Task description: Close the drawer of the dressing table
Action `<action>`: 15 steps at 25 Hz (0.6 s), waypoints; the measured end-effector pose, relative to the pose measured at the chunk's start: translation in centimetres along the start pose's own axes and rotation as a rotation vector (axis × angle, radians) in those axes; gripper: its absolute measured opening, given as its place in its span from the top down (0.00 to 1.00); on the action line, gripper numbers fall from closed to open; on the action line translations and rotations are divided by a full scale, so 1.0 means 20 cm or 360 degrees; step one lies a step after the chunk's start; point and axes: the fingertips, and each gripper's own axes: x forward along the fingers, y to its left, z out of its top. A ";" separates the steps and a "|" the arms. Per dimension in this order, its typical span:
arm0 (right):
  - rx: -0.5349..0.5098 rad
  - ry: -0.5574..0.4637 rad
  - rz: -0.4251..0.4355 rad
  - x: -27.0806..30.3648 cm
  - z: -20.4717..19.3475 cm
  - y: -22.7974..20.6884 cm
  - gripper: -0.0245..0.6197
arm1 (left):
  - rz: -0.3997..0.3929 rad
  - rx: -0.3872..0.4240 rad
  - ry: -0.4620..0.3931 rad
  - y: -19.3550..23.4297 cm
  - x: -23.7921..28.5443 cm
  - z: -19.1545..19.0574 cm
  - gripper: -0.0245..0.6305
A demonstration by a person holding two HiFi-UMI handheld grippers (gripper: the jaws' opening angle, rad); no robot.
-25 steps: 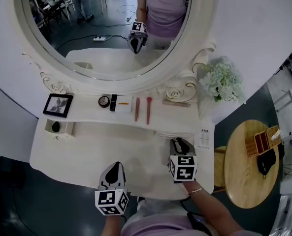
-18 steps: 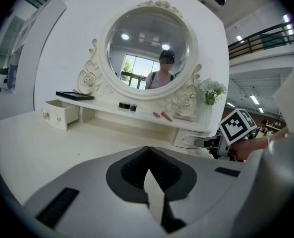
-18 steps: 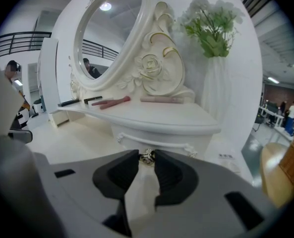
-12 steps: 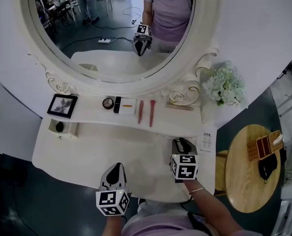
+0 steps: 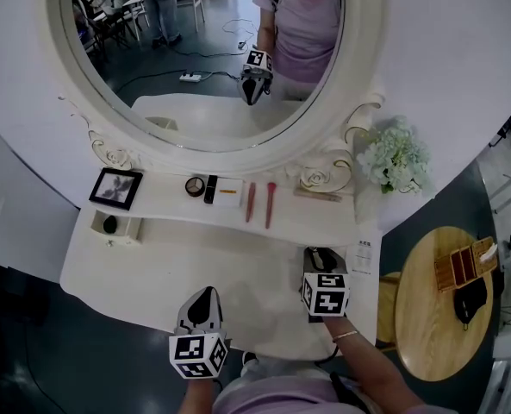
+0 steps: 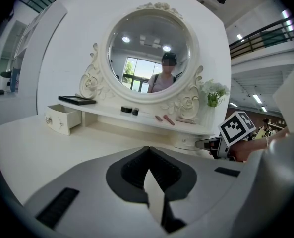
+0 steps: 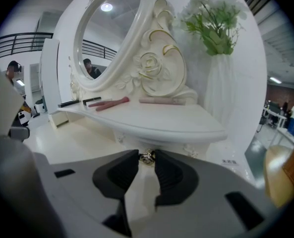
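Pinching of the small brass-coloured knob (image 7: 147, 157) on the white wooden drawer (image 7: 169, 145) by the right claw (image 7: 146, 155) is seen; light, rigid sliding is expected. Left claw (image 6: 147, 152) pressed together.

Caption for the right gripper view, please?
Right gripper clamps the small metallic drawer knob beneath the white dressing-table shelf.

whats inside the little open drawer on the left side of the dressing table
One small dark object lies in the open drawer; the rest of its visible floor is bare white. The drawer's back end runs under the shelf, so anything there is hidden.
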 end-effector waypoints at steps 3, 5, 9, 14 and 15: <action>-0.0015 0.0001 0.0005 0.00 0.00 0.00 0.80 | 0.0001 0.0005 -0.0014 -0.01 0.00 0.02 0.96; -0.0037 -0.0008 0.0005 -0.01 0.01 0.00 0.79 | 0.0001 0.0011 -0.0024 -0.01 -0.01 0.03 0.96; -0.0058 -0.0023 0.0044 -0.08 0.00 0.01 0.75 | 0.0011 0.0020 -0.0037 -0.02 -0.02 0.04 0.96; -0.0115 -0.0085 0.0195 -0.19 0.03 0.19 0.75 | 0.0046 0.0036 -0.0083 0.00 -0.03 0.08 0.96; -0.0141 -0.0112 0.0236 -0.20 0.05 0.24 0.75 | 0.0055 0.0037 -0.0096 0.01 -0.04 0.10 0.96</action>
